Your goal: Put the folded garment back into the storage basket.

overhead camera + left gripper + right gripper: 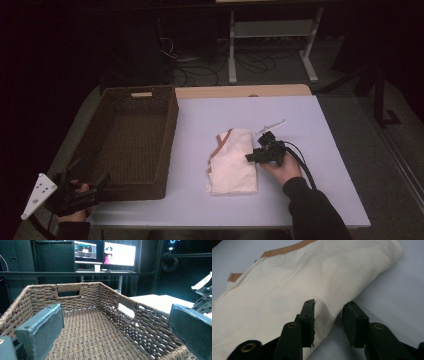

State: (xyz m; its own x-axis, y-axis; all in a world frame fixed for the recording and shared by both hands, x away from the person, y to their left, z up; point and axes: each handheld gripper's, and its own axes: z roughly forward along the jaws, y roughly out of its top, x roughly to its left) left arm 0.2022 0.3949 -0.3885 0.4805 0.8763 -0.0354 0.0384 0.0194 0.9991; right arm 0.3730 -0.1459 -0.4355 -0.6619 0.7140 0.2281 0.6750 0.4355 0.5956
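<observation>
1. Landmark: a folded cream cloth with a tan band along one edge lies flat on the pale table, roughly at the table's middle.
2. Right gripper: held in the person's right hand, it meets the cloth's right-hand edge and points across it toward the basket.
3. Right jaws, seen in the right gripper view: the two black jaws straddle the cloth's folded edge, one lying on top of the fabric, the other on the table side of the fold. A gap remains between the pads; the fabric between them is not yet pinched.
4. Wicker basket: dark brown, rectangular, with cut-out handles, it stands just left of the cloth, apart from it.
5. Left gripper: well left of the cloth, at the basket's near left corner, held in the left hand.
6. Left jaws: in the left gripper view they stand wide apart, framing the basket's woven interior, with nothing between them.
</observation>
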